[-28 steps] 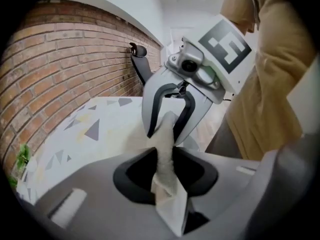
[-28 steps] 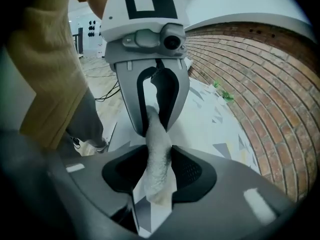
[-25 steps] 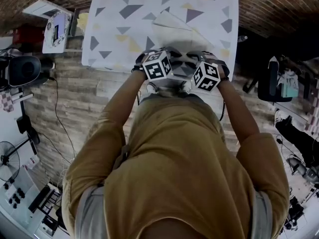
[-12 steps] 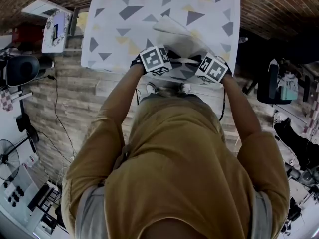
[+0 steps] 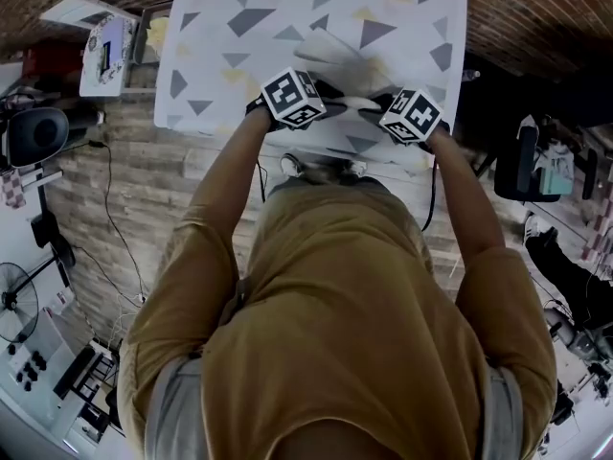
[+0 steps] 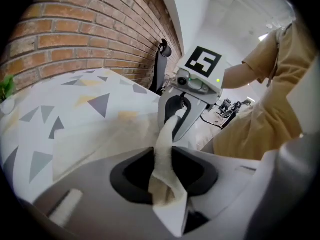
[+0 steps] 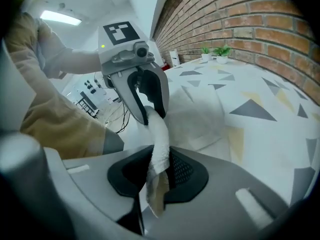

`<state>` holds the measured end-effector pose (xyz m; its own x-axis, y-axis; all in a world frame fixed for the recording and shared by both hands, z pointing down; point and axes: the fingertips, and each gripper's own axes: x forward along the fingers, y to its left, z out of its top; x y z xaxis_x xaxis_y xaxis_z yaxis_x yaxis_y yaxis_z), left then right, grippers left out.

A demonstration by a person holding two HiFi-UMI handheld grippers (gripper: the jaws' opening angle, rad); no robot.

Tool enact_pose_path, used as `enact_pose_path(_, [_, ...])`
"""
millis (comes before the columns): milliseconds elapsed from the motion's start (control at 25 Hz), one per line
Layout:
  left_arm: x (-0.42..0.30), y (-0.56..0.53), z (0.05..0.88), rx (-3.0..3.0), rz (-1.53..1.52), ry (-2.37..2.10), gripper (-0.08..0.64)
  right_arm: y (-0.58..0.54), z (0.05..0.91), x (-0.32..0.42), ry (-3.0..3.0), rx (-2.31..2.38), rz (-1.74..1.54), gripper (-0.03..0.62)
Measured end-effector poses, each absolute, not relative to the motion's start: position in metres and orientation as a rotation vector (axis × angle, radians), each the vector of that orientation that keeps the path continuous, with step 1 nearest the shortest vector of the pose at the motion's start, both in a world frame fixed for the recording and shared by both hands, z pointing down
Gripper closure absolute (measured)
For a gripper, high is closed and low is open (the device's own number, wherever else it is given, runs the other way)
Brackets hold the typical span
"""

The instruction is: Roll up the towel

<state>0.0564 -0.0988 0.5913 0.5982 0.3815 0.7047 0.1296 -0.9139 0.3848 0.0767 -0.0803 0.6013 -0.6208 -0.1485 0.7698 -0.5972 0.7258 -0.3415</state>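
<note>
At the far left of the head view a fan point(image 5: 14, 307) stands on the floor point(image 5: 144, 190) of pale planks. In front of the person point(image 5: 345, 333), who wears a mustard shirt, is a table point(image 5: 206, 56) covered in a white cloth printed with grey and yellow triangles.

The left gripper point(image 5: 324, 91) reaches over the near edge of the table, tilted downward. In the left gripper view its jaws are clamped on a fold of the towel point(image 6: 162, 159). The pale terry cloth is bunched between the dark pads and a corner hangs out toward the camera. From there the towel's lifted near edge runs as a narrow strip straight across to the right gripper point(image 6: 176, 115). The rest of the towel lies flat on the table just beyond the two grippers, on the person's side of the cloth.

The right gripper also tilts downward, close beside the left one. In the right gripper view its jaws have just been closing and now pinch the other end of that lifted edge, with a tail of towel hanging below the pads.

A brick wall point(image 7: 260, 19) runs along the table's far side, with two small potted plants point(image 7: 212, 51) near it. A dark chair point(image 5: 522, 156) stands at the right of the head view.
</note>
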Motion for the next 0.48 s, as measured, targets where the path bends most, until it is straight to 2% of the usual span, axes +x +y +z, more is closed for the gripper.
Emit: enact_pose_path(480, [0.07,-0.104,0.602,2.542,1.241,0.455,0.407,-0.072,0.611,0.085,-2.141,0.681,0.988,0.535])
